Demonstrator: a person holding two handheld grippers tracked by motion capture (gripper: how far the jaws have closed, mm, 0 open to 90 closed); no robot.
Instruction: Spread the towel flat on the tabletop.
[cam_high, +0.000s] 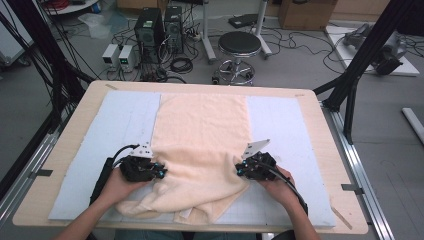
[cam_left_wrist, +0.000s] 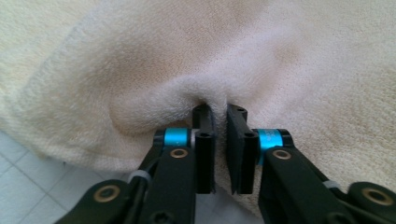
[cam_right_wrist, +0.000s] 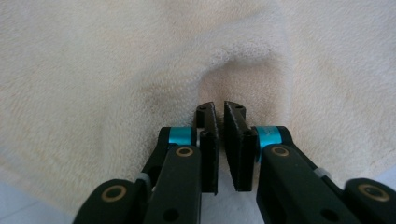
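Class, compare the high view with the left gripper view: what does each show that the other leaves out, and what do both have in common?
High view alone: the whole table, the pale blue mat, the person's hands, the right tongs at the towel's right edge, and a stool on the floor beyond.

Left gripper view alone: the close-up pinch, the jaws nearly shut on a raised fold of pile.

Both: the cream towel and the left tongs gripping it.

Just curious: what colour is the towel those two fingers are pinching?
Pale cream towel, plain, no pattern; clearest in the high view.
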